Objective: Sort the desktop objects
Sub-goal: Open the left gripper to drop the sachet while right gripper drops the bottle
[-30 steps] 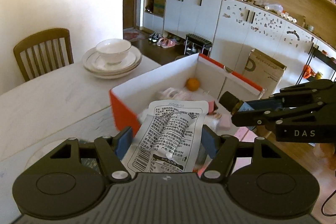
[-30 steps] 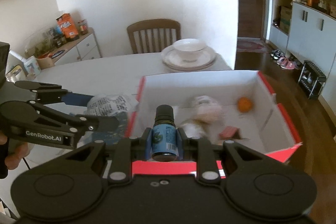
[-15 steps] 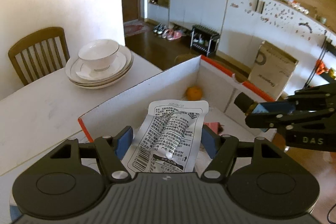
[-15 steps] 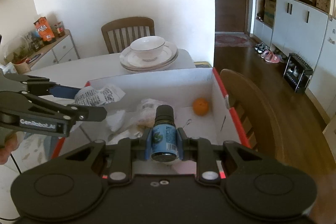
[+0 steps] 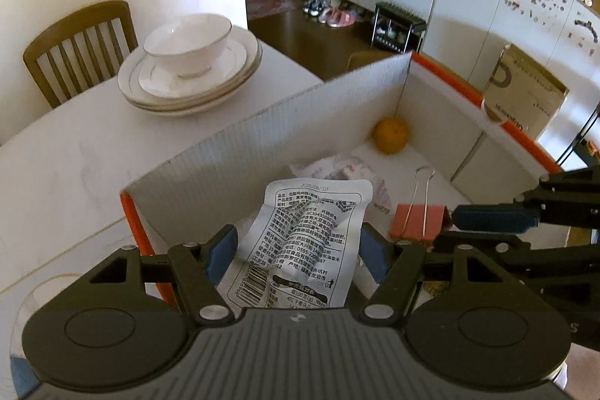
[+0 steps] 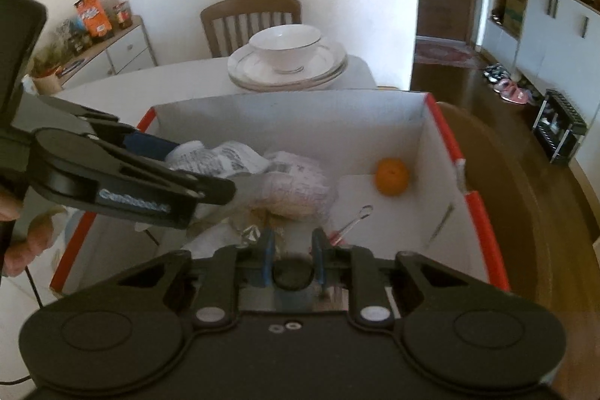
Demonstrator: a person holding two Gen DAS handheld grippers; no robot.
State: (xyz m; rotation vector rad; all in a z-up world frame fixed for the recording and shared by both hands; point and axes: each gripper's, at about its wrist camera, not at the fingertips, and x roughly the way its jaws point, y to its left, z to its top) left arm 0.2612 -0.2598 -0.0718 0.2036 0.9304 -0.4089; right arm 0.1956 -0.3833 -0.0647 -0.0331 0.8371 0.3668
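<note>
My left gripper [image 5: 296,255] is shut on a silver printed snack packet [image 5: 303,246] and holds it over the near left corner of the white box with orange rim [image 5: 262,137]. My right gripper [image 6: 290,250] is shut on a small dark bottle [image 6: 292,274], tipped down so only its cap shows, low inside the box [image 6: 292,111]. The box holds an orange [image 5: 390,135], a pink binder clip [image 5: 416,222] and pale wrapped packets [image 6: 296,186]. The left gripper [image 6: 210,190] also shows in the right wrist view, the right gripper [image 5: 495,218] in the left wrist view.
A bowl on stacked plates [image 5: 187,62] stands on the white table [image 5: 56,156] behind the box. A wooden chair [image 5: 78,40] is behind the table. Another chair back [image 6: 525,194] curves along the box's right side. Cabinets line the far wall.
Both grippers have moved forward and down into the box. The bottle in my right gripper has tipped downward, so only its cap shows. The packet is lower over the box.
</note>
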